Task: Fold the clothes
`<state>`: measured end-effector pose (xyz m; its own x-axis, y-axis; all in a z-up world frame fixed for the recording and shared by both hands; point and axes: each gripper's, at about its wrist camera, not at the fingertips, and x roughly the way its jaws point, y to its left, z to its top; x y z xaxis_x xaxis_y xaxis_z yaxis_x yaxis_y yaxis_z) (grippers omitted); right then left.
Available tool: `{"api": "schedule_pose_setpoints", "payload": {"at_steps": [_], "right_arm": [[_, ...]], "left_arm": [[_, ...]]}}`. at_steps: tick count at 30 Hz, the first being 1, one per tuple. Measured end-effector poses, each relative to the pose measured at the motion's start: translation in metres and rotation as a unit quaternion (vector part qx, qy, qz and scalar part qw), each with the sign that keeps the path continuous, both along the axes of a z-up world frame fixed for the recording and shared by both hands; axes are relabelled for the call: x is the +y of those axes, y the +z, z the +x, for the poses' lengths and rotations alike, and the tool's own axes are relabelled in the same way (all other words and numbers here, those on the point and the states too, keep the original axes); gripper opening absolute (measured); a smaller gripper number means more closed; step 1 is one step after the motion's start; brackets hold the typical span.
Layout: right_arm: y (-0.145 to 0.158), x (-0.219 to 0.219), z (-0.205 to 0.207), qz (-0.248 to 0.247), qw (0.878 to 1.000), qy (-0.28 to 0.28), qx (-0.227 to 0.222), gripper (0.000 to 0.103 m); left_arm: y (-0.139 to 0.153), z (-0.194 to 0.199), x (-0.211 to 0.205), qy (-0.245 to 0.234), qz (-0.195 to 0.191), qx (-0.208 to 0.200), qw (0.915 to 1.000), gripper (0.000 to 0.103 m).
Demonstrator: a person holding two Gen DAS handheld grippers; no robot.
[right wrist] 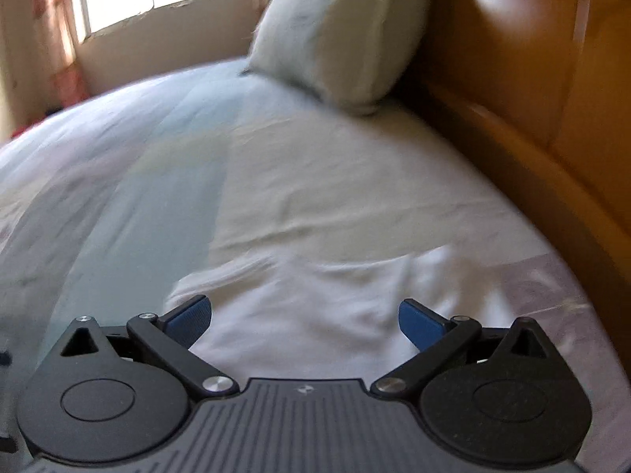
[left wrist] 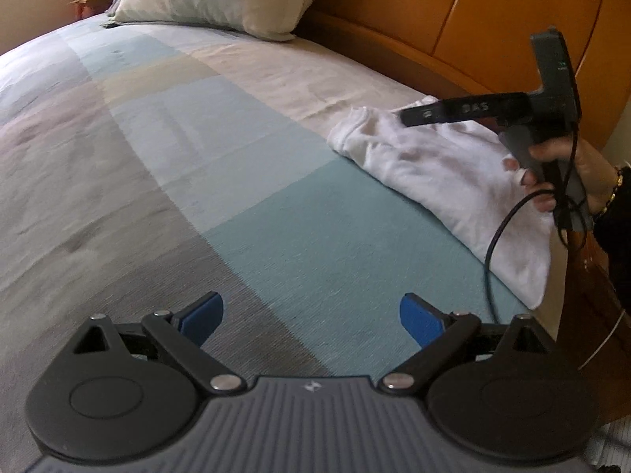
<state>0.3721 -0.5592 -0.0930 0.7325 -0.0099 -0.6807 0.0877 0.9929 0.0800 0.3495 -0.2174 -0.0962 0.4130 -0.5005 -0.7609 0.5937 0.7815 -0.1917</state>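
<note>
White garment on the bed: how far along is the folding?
Done: the white garment already lies as a compact folded bundle on the bedspread. In hand: nothing; the left gripper and right gripper are open and empty. Left: no other clothes show.

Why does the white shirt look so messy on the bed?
The white garment isn't folded neatly: it lies bunched and wrinkled near the headboard edge of the bed, with uneven edges. Nothing looks spilled or broken.

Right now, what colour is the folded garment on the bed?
White garment; clearest in the left wrist view.
</note>
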Motion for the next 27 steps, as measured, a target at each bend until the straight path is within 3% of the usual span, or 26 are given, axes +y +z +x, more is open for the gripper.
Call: {"api": "schedule_pose_setpoints", "payload": {"at_steps": [3, 6, 8, 11, 13, 16, 19, 23, 27], "right_arm": [[-0.012, -0.032, 0.004, 0.023, 0.999, -0.022, 0.020, 0.103], [0.001, -0.048, -0.011, 0.036, 0.999, -0.041, 0.001, 0.102], [0.017, -0.051, -0.033, 0.067, 0.997, -0.031, -0.028, 0.103], [0.024, -0.042, -0.065, 0.104, 0.993, 0.033, -0.044, 0.103], [0.015, -0.039, -0.079, 0.092, 0.994, 0.059, -0.022, 0.103], [-0.006, -0.051, -0.088, 0.065, 0.997, 0.035, 0.011, 0.101], [0.001, -0.060, -0.100, 0.096, 0.995, 0.015, -0.018, 0.101], [0.010, -0.048, -0.095, 0.052, 0.997, 0.042, -0.046, 0.103], [-0.017, -0.054, -0.074, 0.016, 1.000, 0.024, 0.009, 0.103]], "left_arm": [[-0.002, -0.001, 0.004, 0.001, -0.004, 0.005, 1.0000, 0.096], [-0.002, -0.003, 0.005, 0.000, 0.002, 0.003, 1.0000, 0.096], [-0.001, -0.005, 0.006, 0.000, 0.004, 0.001, 1.0000, 0.096], [-0.001, -0.010, 0.005, -0.002, 0.008, 0.001, 1.0000, 0.096], [-0.001, -0.013, 0.004, -0.004, 0.010, 0.003, 0.9999, 0.096], [-0.001, -0.019, 0.000, -0.013, 0.014, 0.006, 0.9998, 0.096], [0.002, -0.026, -0.001, -0.020, 0.021, -0.001, 0.9996, 0.096], [0.006, -0.029, -0.003, -0.024, 0.018, 0.000, 0.9995, 0.096], [0.006, -0.031, -0.007, -0.021, 0.027, 0.001, 0.9994, 0.096]]}}
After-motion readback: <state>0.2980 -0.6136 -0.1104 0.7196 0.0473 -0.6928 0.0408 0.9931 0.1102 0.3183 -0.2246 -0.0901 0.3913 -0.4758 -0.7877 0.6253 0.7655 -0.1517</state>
